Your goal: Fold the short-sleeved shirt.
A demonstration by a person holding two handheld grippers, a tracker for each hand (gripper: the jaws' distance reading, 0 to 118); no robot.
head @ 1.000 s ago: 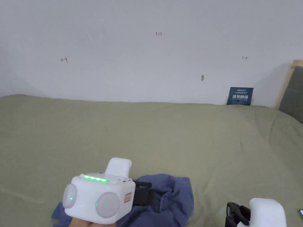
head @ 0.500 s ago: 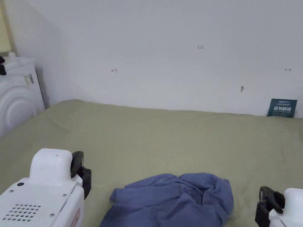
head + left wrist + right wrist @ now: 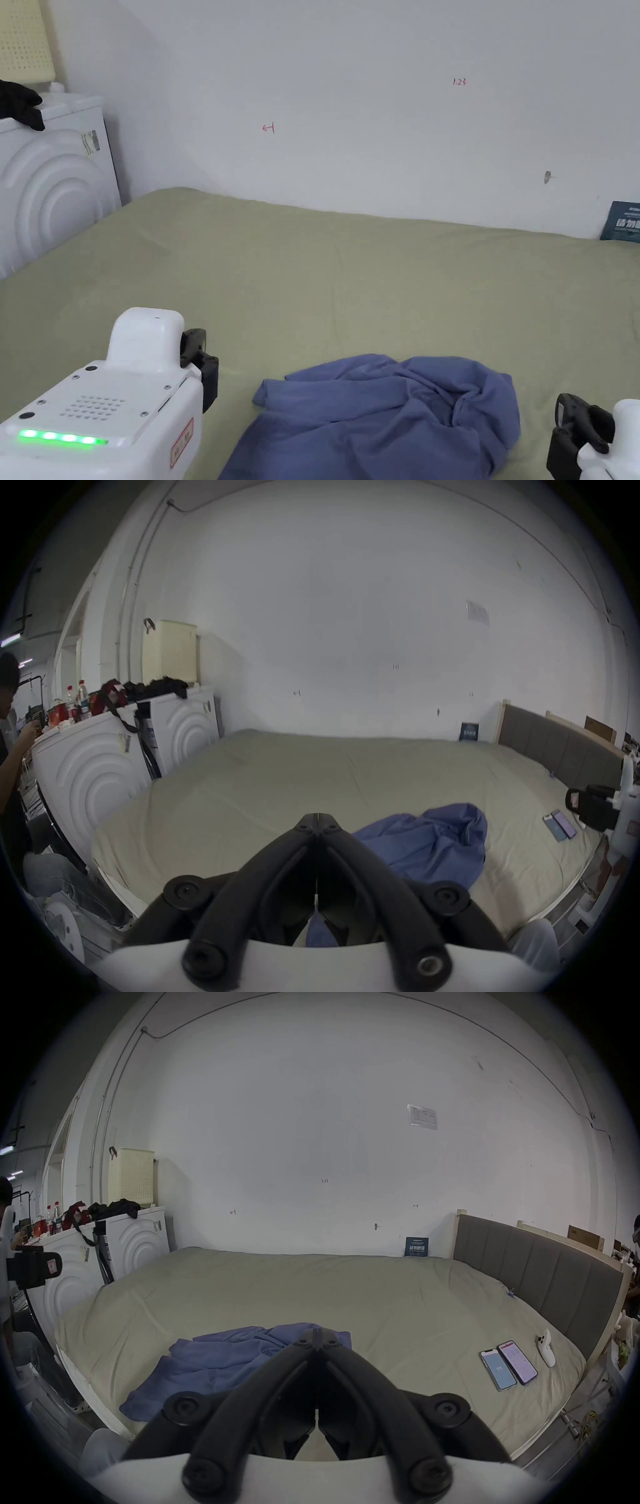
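A crumpled blue short-sleeved shirt (image 3: 387, 419) lies in a heap on the olive bed sheet (image 3: 350, 281), near the bed's front edge. My left gripper (image 3: 201, 367) hovers to the left of the heap, apart from it, with its jaws shut and nothing between them. In the left gripper view the black jaws meet at their tips (image 3: 317, 817), and the shirt (image 3: 440, 843) lies off to the right. My right gripper (image 3: 575, 431) hangs at the shirt's right, also shut and empty. Its closed tips (image 3: 317, 1333) stand in front of the shirt (image 3: 225, 1359).
Two phones (image 3: 507, 1368) and a white controller (image 3: 545, 1347) lie on the sheet at the right, near the grey headboard (image 3: 536, 1269). White washing machines (image 3: 50, 181) stand left of the bed. A blue card (image 3: 625, 222) leans on the wall. A person (image 3: 10, 722) stands far left.
The head camera has turned left. My left gripper, which was above the shirt, has moved off it to the left and now points forward. The shirt lies where it was.
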